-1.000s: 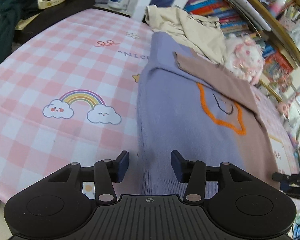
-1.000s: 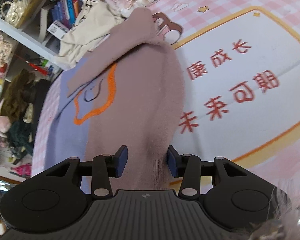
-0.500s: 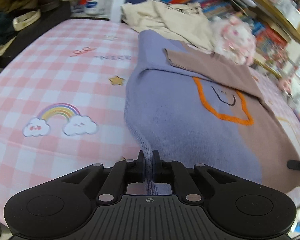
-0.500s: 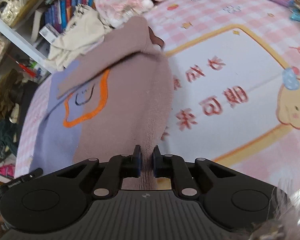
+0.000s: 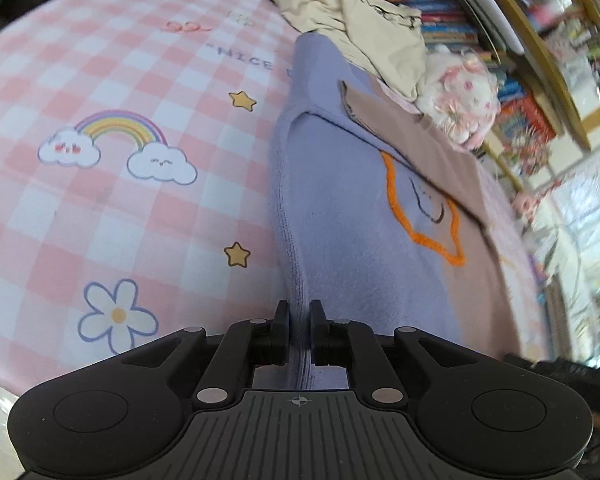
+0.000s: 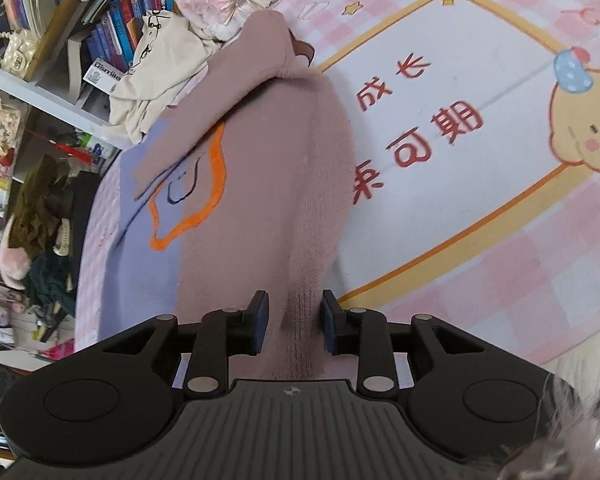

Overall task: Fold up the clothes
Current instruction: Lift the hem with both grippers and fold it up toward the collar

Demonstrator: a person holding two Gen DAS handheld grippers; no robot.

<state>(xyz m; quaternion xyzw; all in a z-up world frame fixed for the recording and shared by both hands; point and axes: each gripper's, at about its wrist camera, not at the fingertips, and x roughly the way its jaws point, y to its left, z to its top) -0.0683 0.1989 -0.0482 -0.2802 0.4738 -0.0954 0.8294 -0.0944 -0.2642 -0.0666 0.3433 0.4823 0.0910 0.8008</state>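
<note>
A lavender and mauve sweater [image 5: 352, 216] with an orange-outlined star face lies on the pink checked mat [image 5: 100, 80], sleeves folded across its chest. My left gripper [image 5: 299, 312] is shut on the sweater's lavender hem corner. In the right wrist view the sweater's mauve side [image 6: 268, 184] runs up from my right gripper [image 6: 294, 306], whose jaws stand apart with the ribbed mauve hem bunched between them, not pinched.
A cream garment [image 5: 352, 12] and a pink plush toy [image 5: 460, 108] lie at the mat's far edge, before shelves of books [image 5: 440, 0]. A white panel with red characters [image 6: 440, 92] covers the mat right of the sweater. Dark clothes [image 6: 40, 216] hang far left.
Both grippers closed on the hem half a second ago. Since then the right jaws have opened again, while the left stays clamped and has lifted its corner slightly.
</note>
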